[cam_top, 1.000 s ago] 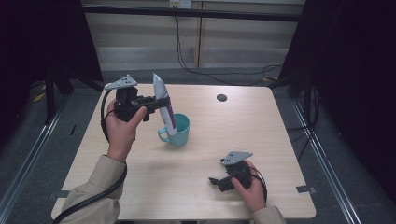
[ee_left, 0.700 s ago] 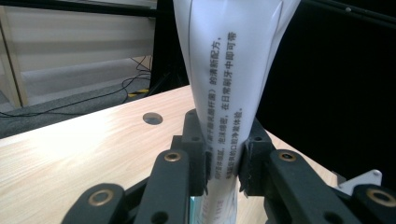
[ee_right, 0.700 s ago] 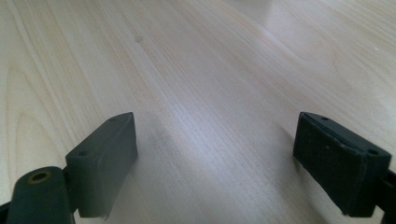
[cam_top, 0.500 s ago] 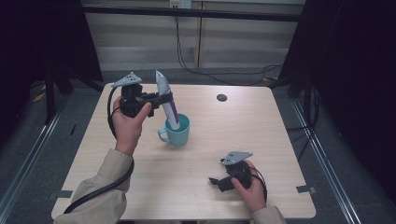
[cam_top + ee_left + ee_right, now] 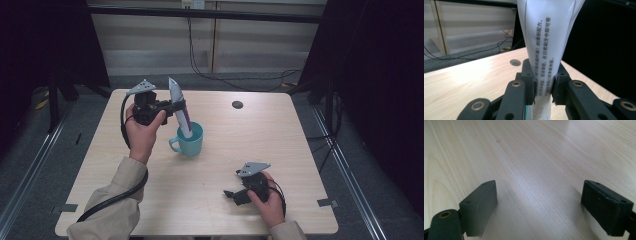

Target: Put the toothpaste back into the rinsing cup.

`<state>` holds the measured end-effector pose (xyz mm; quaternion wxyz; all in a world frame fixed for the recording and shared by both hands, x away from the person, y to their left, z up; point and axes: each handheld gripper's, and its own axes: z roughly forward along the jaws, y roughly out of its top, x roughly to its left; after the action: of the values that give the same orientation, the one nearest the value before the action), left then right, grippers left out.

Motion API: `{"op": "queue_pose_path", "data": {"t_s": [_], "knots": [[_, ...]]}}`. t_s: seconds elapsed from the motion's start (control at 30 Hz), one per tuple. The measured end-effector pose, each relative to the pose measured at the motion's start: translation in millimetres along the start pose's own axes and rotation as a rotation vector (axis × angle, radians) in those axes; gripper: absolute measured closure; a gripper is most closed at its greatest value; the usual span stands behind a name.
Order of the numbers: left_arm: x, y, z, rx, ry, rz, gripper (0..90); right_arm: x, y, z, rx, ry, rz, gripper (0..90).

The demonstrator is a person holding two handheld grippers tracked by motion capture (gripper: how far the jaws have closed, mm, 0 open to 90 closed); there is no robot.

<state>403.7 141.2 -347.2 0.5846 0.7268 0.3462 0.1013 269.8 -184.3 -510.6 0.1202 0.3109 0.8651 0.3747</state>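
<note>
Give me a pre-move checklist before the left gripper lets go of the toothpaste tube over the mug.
1. Grip: left gripper is shut on the toothpaste tube, both jaws pressing its sides: ok.
2. Tube's lower end is inside the teal mug: ok.
3. Tube end resting on the mug's bottom: cannot tell.
4. Tube upright: not ok, it leans toward the left gripper.
5. Mug standing upright on the table: ok.
6. Right gripper open, low over the table's near side, away from the mug: ok.
</note>
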Motion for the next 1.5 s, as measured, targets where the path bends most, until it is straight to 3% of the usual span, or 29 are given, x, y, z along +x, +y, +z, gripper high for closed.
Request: {"op": "queue_pose_path", "data": {"t_s": [0.37,0.8,1.5], "knots": [[7.0,-11.9,11.6,-0.008,0.029,-0.01,76.0,0.0,0.0,0.0,0.0,0.0,-0.001,12.8],[8.6,-27.8,28.3,0.035,0.075,0.024,75.9,0.0,0.0,0.1,-0.001,0.001,-0.003,12.8],[7.2,-56.3,45.1,0.065,0.089,-0.015,75.7,0.0,0.0,0.0,0.0,0.002,-0.004,12.8]]}}
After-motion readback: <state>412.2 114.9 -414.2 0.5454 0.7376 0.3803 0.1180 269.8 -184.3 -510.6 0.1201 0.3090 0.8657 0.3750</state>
